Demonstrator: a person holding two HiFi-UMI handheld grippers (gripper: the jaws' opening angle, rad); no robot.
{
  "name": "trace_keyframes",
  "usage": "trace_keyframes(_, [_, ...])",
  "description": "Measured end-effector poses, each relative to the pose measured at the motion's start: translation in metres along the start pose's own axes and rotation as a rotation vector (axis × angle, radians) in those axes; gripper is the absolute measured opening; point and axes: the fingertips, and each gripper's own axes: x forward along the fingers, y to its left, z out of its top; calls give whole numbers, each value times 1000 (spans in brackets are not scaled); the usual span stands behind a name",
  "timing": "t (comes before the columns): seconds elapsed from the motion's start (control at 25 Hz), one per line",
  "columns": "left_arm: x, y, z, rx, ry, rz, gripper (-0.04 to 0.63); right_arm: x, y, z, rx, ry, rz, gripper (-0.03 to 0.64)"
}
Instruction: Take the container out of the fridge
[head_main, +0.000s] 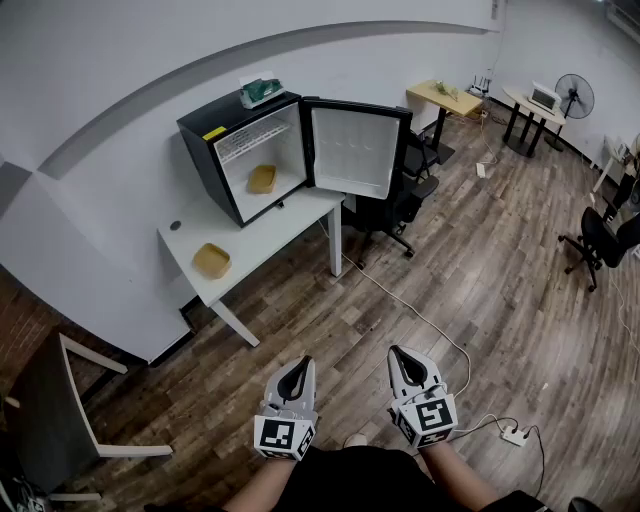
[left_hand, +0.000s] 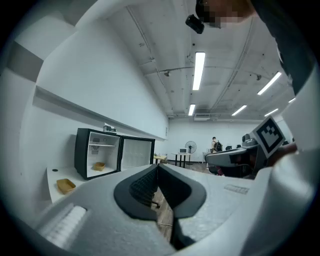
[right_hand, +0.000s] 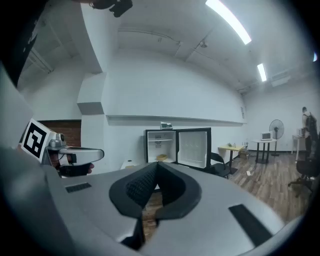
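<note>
A black mini fridge (head_main: 225, 135) stands on a white table (head_main: 285, 225) against the wall, its door (head_main: 350, 150) swung open to the right. A tan container (head_main: 262, 179) sits on the fridge floor; it also shows in the left gripper view (left_hand: 99, 166) and the right gripper view (right_hand: 161, 157). A second tan container (head_main: 211, 260) lies on the table left of the fridge. My left gripper (head_main: 300, 366) and right gripper (head_main: 400, 352) are held low over the wood floor, far from the fridge. Both are shut and hold nothing.
A black office chair (head_main: 400, 195) stands right of the table under the open door. A white-framed chair (head_main: 85, 405) is at the near left. A cable runs across the floor to a power strip (head_main: 515, 436). Desks and a fan (head_main: 575, 95) stand at the far right.
</note>
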Motion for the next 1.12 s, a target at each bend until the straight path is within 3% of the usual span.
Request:
trace_keyframes(0.36, [-4,-25,-4,12,7,0,17,-19,-8,-18,-25,-15,22,0])
trace_keyframes(0.6, [-4,-23,-13,23,34,5,17,-21,-11,-39,14,-11,22,0])
trace_keyframes(0.76, [16,-21,-15,15,31,-12,17,-11,-23,-44,58,-1,5,0])
trace_keyframes(1.12, [87,-12,-21,-13,25,-97,17,21,-57,-50,31,47,-29,0])
